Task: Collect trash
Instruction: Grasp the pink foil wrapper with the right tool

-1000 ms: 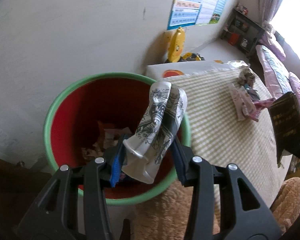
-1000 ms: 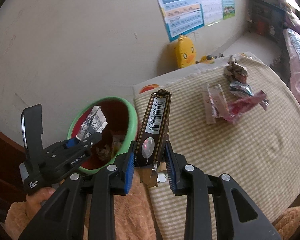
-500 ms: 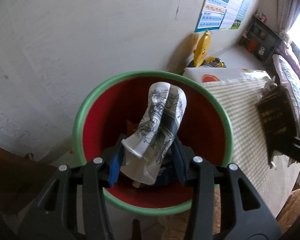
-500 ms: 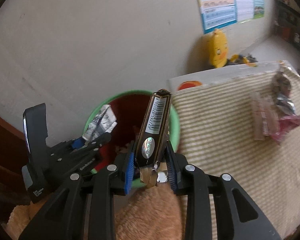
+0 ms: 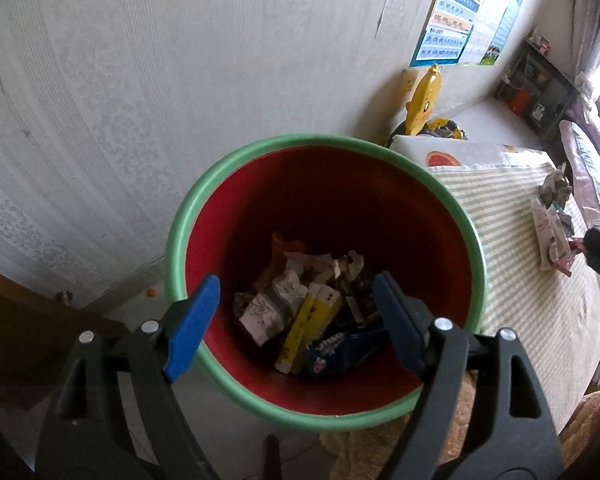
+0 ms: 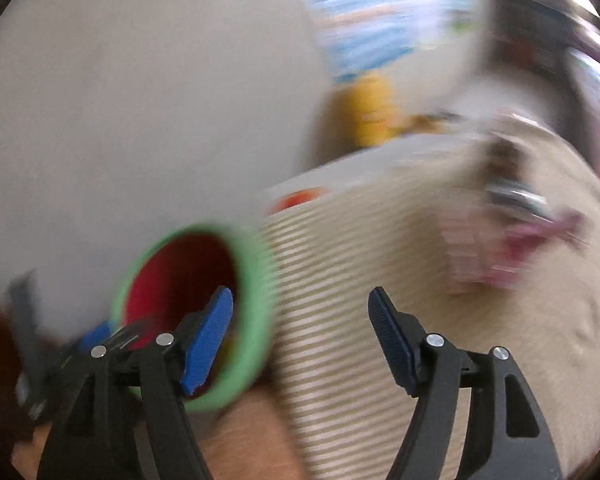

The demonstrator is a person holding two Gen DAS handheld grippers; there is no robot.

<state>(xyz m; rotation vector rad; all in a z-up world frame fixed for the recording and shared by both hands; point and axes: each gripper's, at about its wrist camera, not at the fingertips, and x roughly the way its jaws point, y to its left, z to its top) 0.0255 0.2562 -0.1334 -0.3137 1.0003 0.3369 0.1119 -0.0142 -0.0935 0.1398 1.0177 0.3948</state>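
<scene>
A red bin with a green rim [image 5: 188, 208] stands beside the striped table. My left gripper [image 5: 296, 296] is open and empty above the bin's mouth. The crushed patterned paper cup [image 5: 272, 308] lies inside on the trash pile, next to a yellow box [image 5: 308, 328] and a dark blue wrapper [image 5: 340, 350]. My right gripper [image 6: 300, 320] is open and empty, over the table edge just right of the bin [image 6: 256, 280]; this view is blurred. Several wrappers [image 5: 552, 224] lie on the table, also showing in the right wrist view [image 6: 512, 236].
The striped tablecloth [image 5: 512, 288] covers the table to the right of the bin. A yellow duck toy [image 5: 424, 100] stands by the wall behind. A poster [image 5: 468, 32] hangs on the wall. A brown fuzzy cushion [image 6: 252, 436] lies at the near edge.
My left gripper opened and the paper cup dropped into the bin. My right gripper opened and the dark box is gone from it. The right gripper is swinging back over the table.
</scene>
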